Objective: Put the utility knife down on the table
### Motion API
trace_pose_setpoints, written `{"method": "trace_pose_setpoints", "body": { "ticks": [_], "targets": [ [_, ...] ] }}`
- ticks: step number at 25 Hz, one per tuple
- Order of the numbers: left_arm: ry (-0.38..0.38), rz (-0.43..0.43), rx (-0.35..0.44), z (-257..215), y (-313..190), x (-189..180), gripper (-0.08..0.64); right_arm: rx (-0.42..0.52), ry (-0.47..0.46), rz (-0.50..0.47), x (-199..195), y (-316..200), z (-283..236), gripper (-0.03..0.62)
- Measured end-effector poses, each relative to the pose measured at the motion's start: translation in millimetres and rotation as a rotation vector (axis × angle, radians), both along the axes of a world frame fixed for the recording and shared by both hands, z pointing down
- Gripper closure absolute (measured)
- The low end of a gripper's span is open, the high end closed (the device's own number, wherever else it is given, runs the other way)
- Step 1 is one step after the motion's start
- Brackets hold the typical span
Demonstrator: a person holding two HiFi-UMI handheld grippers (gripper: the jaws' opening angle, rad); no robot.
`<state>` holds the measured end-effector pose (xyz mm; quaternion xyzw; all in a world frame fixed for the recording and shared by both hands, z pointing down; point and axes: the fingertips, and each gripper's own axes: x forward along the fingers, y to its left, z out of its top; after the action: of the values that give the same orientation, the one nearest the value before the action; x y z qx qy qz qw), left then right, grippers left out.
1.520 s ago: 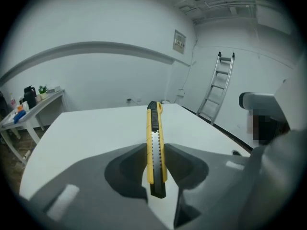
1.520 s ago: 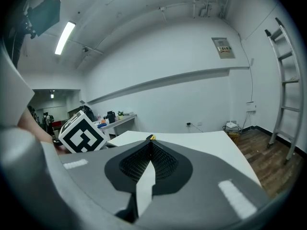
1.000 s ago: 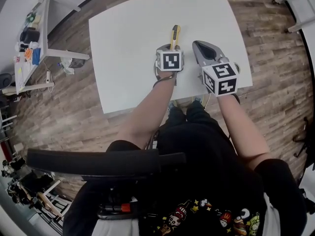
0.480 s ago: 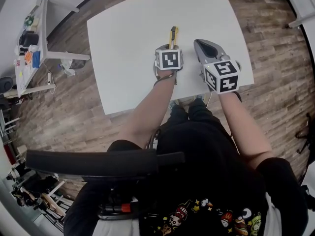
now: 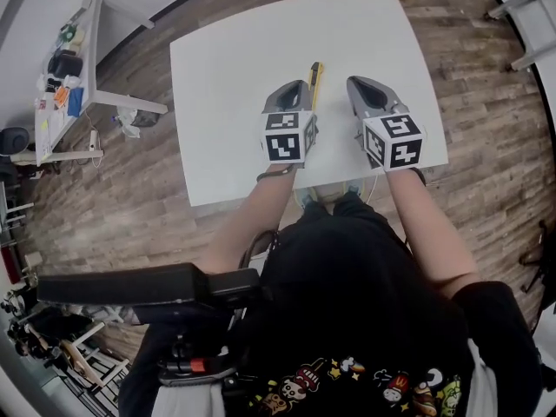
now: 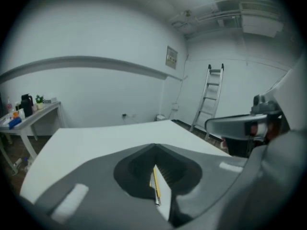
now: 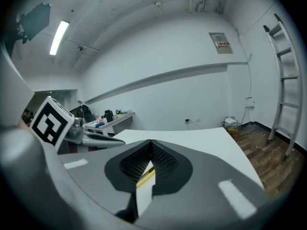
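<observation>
The yellow utility knife (image 5: 314, 74) lies on the white table (image 5: 226, 76), pointing away from me. In the head view my left gripper (image 5: 294, 87) sits just behind and left of it, apart from it, jaws together and empty. My right gripper (image 5: 358, 83) hovers to the knife's right, also shut and empty. In the left gripper view the knife (image 6: 156, 188) shows as a thin yellow and steel strip through the slit below the closed fingertips. The right gripper view shows the knife (image 7: 145, 177) the same way.
A cluttered side desk (image 5: 61, 68) stands far left on the wooden floor (image 5: 486, 76). A ladder (image 6: 211, 95) leans against the wall beyond the table. The table's near edge (image 5: 313, 181) lies right behind both grippers, by my knees.
The left gripper has drawn back toward me and tilted its marker cube up. The knife stayed where it was on the table. The right gripper barely moved.
</observation>
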<state>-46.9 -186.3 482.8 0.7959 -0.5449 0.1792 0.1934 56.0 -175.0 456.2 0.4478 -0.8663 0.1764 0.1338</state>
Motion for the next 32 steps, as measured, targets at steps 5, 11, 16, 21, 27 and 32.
{"method": "trace_pose_setpoints", "body": {
  "ticks": [5, 11, 16, 21, 27, 32],
  "targets": [
    [0.073, -0.028, 0.219, -99.4, 28.5, -31.9, 0.56, 0.085, -0.036, -0.048, -22.9, 5.8, -44.4, 0.568],
    [0.048, -0.095, 0.354, -133.6, 48.9, -72.2, 0.558, 0.155, -0.031, -0.061, -35.5, 15.1, -69.2, 0.569],
    [0.038, -0.103, 0.336, -127.3, 48.5, -82.2, 0.559, 0.176, 0.007, -0.053, -40.6, 10.0, -69.2, 0.57],
    [0.039, -0.074, 0.334, -124.7, 47.3, -74.4, 0.56, 0.175, 0.025, -0.025, -31.0, 12.9, -66.8, 0.569],
    [0.033, -0.05, 0.328, -121.0, 45.1, -72.5, 0.56, 0.164, 0.034, 0.004, -20.9, 12.5, -61.4, 0.569],
    [0.027, -0.051, 0.321, -118.8, 45.1, -75.3, 0.56, 0.16, 0.049, 0.012, -16.3, 12.2, -59.2, 0.569]
  ]
}}
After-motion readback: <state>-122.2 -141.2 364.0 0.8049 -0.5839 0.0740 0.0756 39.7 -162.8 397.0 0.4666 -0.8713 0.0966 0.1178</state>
